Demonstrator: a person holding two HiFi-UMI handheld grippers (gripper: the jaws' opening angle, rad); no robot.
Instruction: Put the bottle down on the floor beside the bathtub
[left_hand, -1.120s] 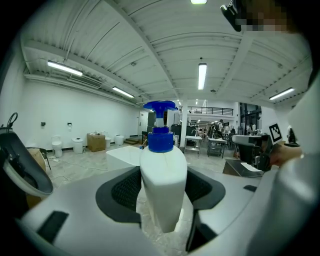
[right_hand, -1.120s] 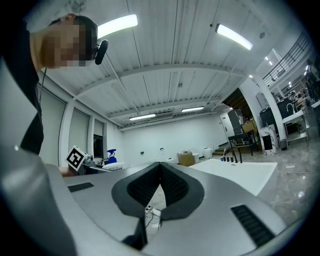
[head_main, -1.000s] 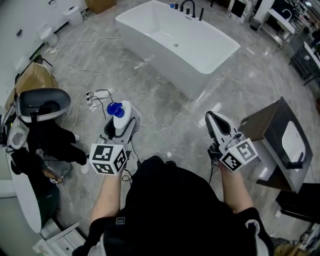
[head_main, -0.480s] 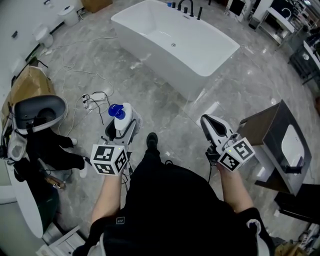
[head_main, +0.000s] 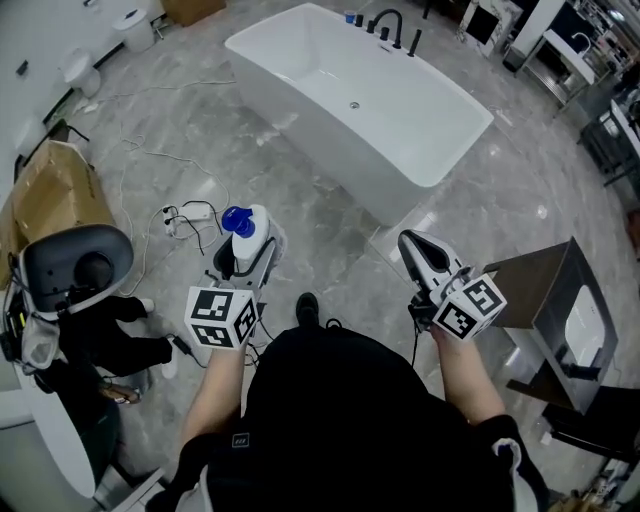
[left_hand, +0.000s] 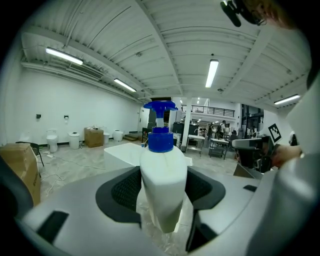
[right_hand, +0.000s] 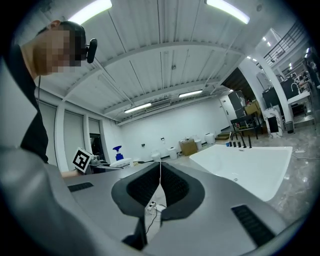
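A white bottle with a blue pump cap stands upright between the jaws of my left gripper, which is shut on its body. In the left gripper view the bottle fills the gap between the black pads, its blue cap above them. My right gripper is held at the right, shut with nothing in it; its pads meet in the right gripper view. The white bathtub stands ahead on the grey marble floor.
White cables and a power strip lie on the floor left of the bottle. A grey-and-white chair-like unit and a cardboard box stand at the left. A dark cabinet with a basin is at the right. Black taps stand behind the tub.
The view has shifted: the bathtub sits slightly lower and more to the right. Both grippers keep their places in the picture, the bottle still held. A shoe now shows below between the arms.
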